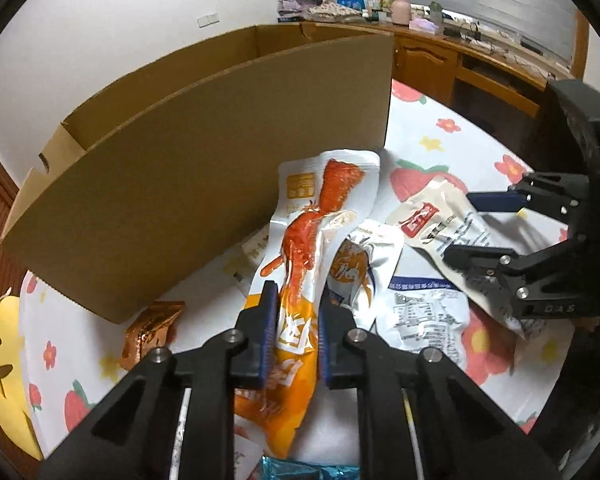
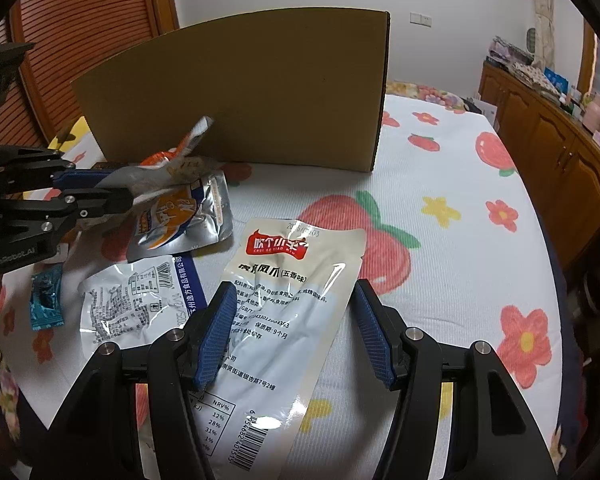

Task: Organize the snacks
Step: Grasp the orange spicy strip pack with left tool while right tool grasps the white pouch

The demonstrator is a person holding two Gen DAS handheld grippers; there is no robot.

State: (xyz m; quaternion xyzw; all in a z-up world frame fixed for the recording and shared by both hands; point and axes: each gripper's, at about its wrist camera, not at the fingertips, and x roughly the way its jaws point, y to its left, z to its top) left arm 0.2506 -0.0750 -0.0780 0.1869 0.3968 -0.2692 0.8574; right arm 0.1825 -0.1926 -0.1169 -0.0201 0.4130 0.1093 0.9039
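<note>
Loading is the step in hand. Your left gripper point(image 1: 294, 336) has its jaws closed on the orange pouch point(image 1: 300, 248), lifted just before the box point(image 1: 204, 184). Your right gripper point(image 2: 296, 332) stands wide open astride the white pouch point(image 2: 284, 300), which lies flat on the tabletop point(image 2: 440, 280). Next move, in my judgement: carry the orange pouch over the box wall and release; then close on the white pouch.

- Left claw point(image 1: 294, 316): fingers drawn close together, clamped on a thin packet, held low.
- Right claw point(image 2: 296, 332): fingers spread wide apart, gripping nothing.
</note>
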